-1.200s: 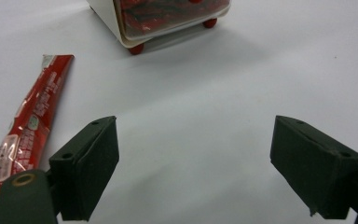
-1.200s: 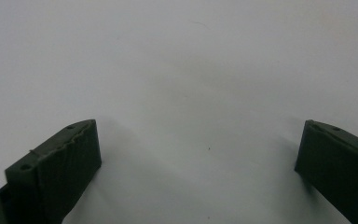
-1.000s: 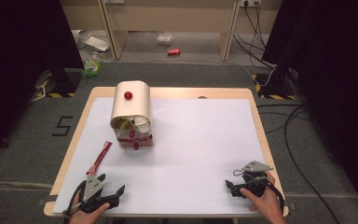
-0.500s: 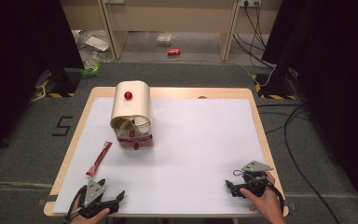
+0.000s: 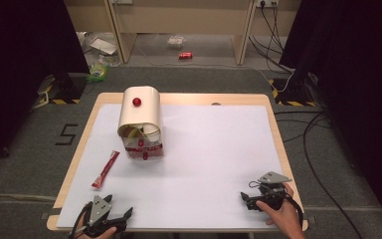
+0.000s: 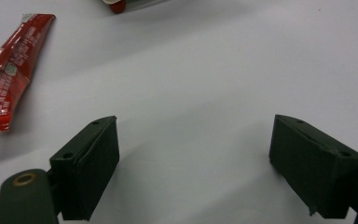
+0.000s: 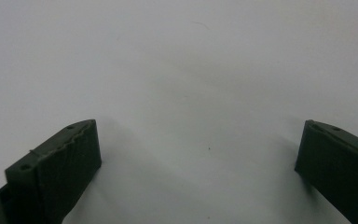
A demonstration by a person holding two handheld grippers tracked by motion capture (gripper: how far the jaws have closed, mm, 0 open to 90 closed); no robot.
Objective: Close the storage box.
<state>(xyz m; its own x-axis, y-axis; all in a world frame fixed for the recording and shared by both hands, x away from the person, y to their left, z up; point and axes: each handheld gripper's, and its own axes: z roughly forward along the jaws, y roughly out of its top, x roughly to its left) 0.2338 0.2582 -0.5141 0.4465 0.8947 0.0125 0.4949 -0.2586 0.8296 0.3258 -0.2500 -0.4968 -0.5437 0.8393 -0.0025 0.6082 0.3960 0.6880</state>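
at the near edge of the table (image 5: 209, 199), both claws rest low over the white sheet. the left claw (image 5: 122, 217) sits at the near left corner, held in a hand (image 5: 97, 233) at the bottom edge of the high view, with its jaws spread wide and nothing between them; the left gripper view shows bare white surface in the gap. the right claw (image 5: 246, 200) sits at the near right corner in the other hand (image 5: 281, 216), pointing toward the left, and its jaws are also spread wide and released, with bare white surface between them in the right gripper view.

just beyond the left claw and a little to its left lies a red packet (image 5: 106, 169), flat on the sheet, long and narrow, running away from the person. it is apart from the claw, not touched by it. in the left gripper view the packet shows at the upper left.

farther back, left of the middle, stands a cream bin (image 5: 140, 112) with a rounded top and a red knob (image 5: 137, 101). its clear front part faces the person, with paper cups inside.
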